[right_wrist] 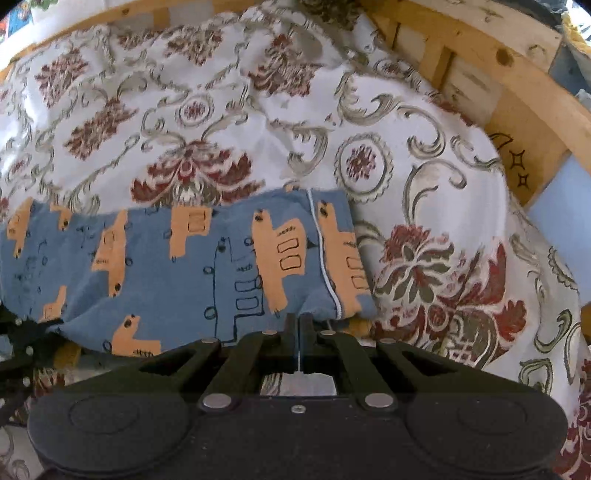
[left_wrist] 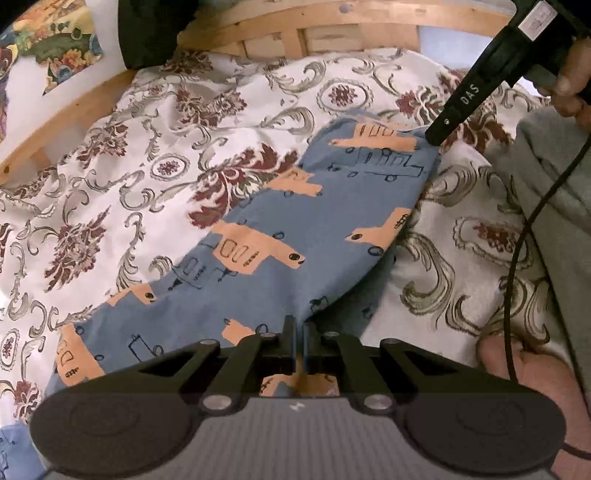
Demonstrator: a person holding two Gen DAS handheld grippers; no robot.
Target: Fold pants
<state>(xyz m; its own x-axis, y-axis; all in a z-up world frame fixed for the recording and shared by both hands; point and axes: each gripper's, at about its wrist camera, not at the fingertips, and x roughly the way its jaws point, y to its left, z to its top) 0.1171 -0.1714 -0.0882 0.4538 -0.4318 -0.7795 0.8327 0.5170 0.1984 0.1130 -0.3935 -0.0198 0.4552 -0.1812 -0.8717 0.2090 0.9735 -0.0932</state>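
pants (left_wrist: 280, 236): blue, orange vehicle print with dark line drawings; spread flat on bedspread (left_wrist: 155, 147), running from near left to far right in left wrist view; in right wrist view (right_wrist: 192, 266) lying across left and centre, white-piped seam near right end.

left gripper (left_wrist: 298, 328): jaws closed together, blue cloth pinched between tips at near edge of pants.

right gripper (right_wrist: 298, 325): jaws closed, hem of pants caught between tips, cloth gathered into small pucker at grip; also seen from left wrist view (left_wrist: 436, 138), black finger marked "das" touching far right corner of pants, held by hand (left_wrist: 569, 85) at upper right.

bedspread: white, maroon flowers, grey-green scrolls, wrinkled, under pants on all sides.

bed frame (right_wrist: 491, 85): pale wood, slatted, along far and right edges.

cable (left_wrist: 517, 236): black, hanging down right side.

grey fabric (left_wrist: 554, 192): right edge, beside bedspread.

dark garment (left_wrist: 151, 29): far left, over frame.
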